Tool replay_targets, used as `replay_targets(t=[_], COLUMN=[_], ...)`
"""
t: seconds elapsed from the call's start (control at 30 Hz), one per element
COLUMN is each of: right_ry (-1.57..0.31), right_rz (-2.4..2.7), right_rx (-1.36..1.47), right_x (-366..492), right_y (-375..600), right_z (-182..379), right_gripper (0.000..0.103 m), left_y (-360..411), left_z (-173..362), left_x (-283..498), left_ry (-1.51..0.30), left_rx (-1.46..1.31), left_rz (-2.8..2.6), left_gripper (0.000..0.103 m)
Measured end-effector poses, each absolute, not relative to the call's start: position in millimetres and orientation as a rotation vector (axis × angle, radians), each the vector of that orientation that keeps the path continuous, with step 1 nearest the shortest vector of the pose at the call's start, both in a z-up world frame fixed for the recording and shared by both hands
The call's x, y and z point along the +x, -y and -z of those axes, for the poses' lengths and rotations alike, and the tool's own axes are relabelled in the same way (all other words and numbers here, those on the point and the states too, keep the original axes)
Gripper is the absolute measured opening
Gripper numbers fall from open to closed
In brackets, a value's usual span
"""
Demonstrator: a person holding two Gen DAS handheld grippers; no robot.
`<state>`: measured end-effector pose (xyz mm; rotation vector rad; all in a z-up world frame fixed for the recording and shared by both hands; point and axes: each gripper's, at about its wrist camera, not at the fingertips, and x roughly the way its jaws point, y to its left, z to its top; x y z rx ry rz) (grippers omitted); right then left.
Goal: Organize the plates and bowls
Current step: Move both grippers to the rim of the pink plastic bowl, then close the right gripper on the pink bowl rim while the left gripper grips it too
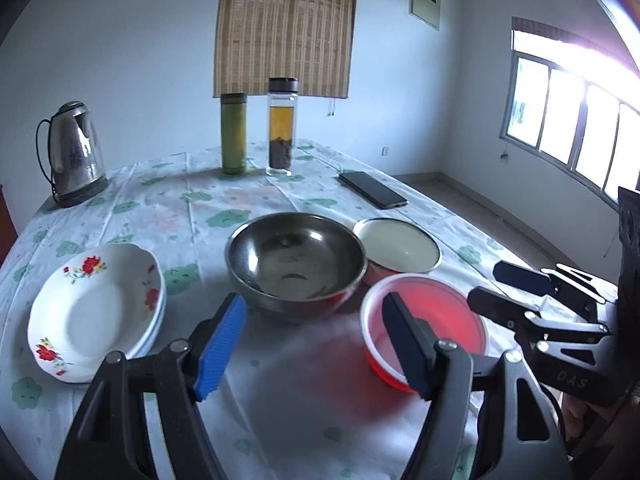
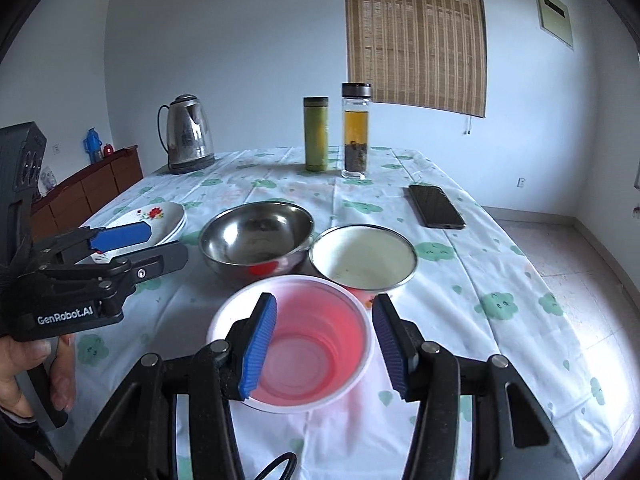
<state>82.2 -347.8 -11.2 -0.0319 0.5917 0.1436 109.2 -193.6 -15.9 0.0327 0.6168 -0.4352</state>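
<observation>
A steel bowl sits mid-table, with a cream enamel bowl to its right and a red plastic bowl nearer me. White flowered plates are stacked at the left. My left gripper is open and empty, above the cloth between the plates and the red bowl. My right gripper is open, its fingers straddling the red bowl from above without holding it. The steel bowl, enamel bowl and plates lie beyond.
A kettle, a green flask and a glass tea bottle stand at the table's far side. A phone lies at the far right. A wooden cabinet stands left of the table.
</observation>
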Motion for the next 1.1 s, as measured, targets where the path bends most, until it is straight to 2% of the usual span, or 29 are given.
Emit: replay_targets(t=[0.1, 0.3, 0.4, 0.47, 0.67, 0.83, 1.1], right_ry=[-0.613, -0.636, -0.642, -0.647, -0.66, -0.673, -0.662], right_rz=[-0.121, -0.118, -0.126, -0.133, -0.15, -0.159, -0.164], right_rx=[-0.017, 0.018, 0.028, 0.034, 0.041, 0.044, 0.051], right_x=[81.3, 81.8, 81.4, 81.8, 85.7, 88.3, 86.7], right_y=[361.7, 377.1, 377.8, 377.7, 374.4, 373.7, 373.4], right_z=[19.5, 31.6, 35.5, 37.9, 43.7, 49.2, 47.5], right_gripper=[0.049, 0.047, 0.046, 0.039, 0.03, 0.022, 0.018], left_y=[206.4, 220.3, 223.9, 226.5, 231.2, 233.6, 231.0], left_z=[21.4, 31.0, 35.9, 38.0, 47.1, 53.8, 51.9], left_x=[107.5, 106.5, 107.7, 107.7, 112.2, 115.8, 113.8], left_ry=[-0.634, -0.672, -0.689, -0.695, -0.74, -0.771, -0.764], left_rx=[0.047, 0.06, 0.057, 0.06, 0.045, 0.032, 0.023], left_rz=[0.457, 0.479, 0.484, 0.486, 0.514, 0.542, 0.542], left_gripper=[0.071, 0.057, 0.056, 0.056, 0.041, 0.02, 0.017])
